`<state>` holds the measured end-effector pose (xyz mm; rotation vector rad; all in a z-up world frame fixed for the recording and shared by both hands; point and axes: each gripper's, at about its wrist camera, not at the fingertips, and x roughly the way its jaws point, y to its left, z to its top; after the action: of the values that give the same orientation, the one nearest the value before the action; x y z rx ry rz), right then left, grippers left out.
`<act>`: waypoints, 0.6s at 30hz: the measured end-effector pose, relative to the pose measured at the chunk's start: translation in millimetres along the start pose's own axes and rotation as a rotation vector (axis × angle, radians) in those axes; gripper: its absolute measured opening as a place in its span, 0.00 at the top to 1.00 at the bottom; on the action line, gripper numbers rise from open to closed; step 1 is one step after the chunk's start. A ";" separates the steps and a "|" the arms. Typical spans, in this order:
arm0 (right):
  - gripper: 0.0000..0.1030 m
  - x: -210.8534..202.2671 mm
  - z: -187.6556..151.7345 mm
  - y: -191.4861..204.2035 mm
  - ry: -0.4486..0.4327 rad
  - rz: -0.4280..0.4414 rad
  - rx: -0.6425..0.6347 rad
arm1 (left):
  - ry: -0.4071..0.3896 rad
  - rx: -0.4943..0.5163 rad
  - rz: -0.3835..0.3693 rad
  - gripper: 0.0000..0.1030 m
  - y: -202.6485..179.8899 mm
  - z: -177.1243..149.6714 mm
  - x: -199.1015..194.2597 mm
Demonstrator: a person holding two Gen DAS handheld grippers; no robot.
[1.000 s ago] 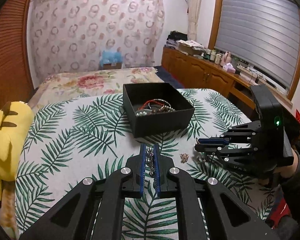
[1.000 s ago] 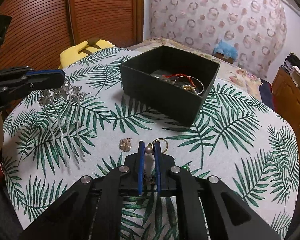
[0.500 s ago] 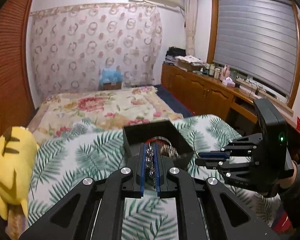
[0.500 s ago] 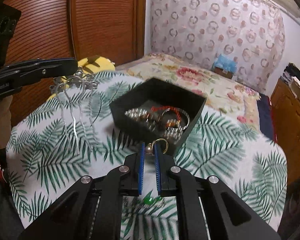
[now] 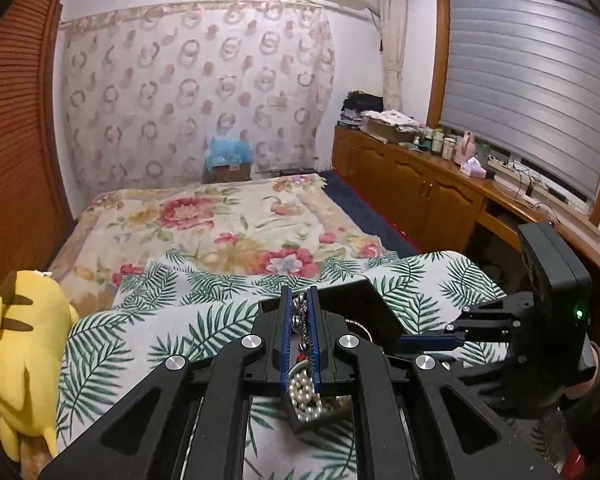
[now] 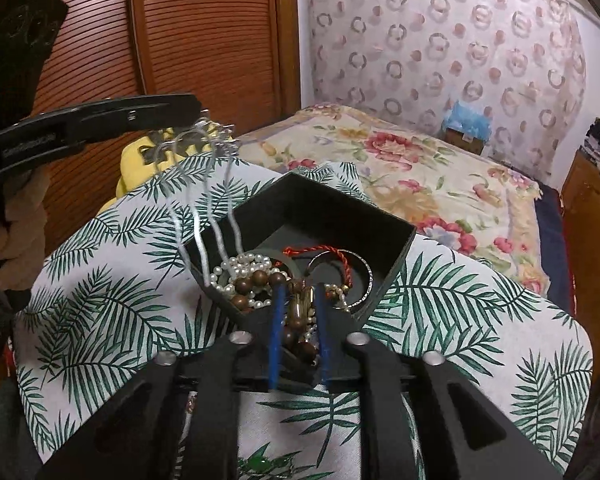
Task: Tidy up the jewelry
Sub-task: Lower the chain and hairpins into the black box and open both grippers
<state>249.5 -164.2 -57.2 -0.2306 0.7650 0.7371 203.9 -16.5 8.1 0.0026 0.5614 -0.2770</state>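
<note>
A: What changed in the last second?

B: Both grippers rose off the table and now hang over the black box (image 6: pixel 384 236). The right gripper (image 6: pixel 298 312) has its jaws apart, its small gold earring (image 6: pixel 300 306) released between them.

A: The left?

B: The left gripper (image 5: pixel 299 332) keeps its jaws clamped on the silver hair comb (image 6: pixel 208 184), prongs dipping into the box.

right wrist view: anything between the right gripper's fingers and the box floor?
Yes. In the right wrist view a gold earring sits between the right gripper fingers, with wooden beads and pearls heaped below in the black box.
</note>
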 end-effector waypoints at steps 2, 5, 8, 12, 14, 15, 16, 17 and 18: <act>0.77 1.8 -0.9 -3.3 0.007 0.002 0.009 | 0.006 0.008 0.004 0.94 -1.4 1.9 7.7; 0.77 -2.1 -3.4 -6.4 -0.002 -0.010 0.011 | 0.018 0.009 0.006 0.94 -2.6 2.2 19.2; 0.77 -9.0 -6.6 -9.1 -0.015 -0.014 0.021 | 0.030 0.011 0.005 0.94 -3.8 2.0 28.1; 0.77 -18.2 -11.5 -12.3 -0.025 -0.021 0.032 | 0.047 0.015 0.002 0.93 -5.8 2.0 37.8; 0.77 -22.1 -15.7 -13.2 -0.028 -0.028 0.039 | 0.068 0.025 -0.006 0.93 -7.8 0.8 43.5; 0.77 -23.6 -17.2 -13.7 -0.030 -0.031 0.043 | 0.073 0.025 -0.006 0.93 -8.3 0.5 45.1; 0.77 -25.2 -19.4 -13.9 -0.031 -0.030 0.048 | 0.077 0.025 -0.007 0.93 -9.1 0.4 46.0; 0.77 -26.5 -21.3 -14.4 -0.032 -0.029 0.052 | 0.084 0.027 -0.010 0.92 -10.0 -0.7 47.2; 0.77 -28.3 -23.7 -13.9 -0.034 -0.029 0.056 | 0.085 0.028 -0.008 0.92 -10.1 -0.2 47.9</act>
<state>232.1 -199.6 -55.2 -0.1778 0.7472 0.6892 240.0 -38.5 -16.5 0.0396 0.6422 -0.2939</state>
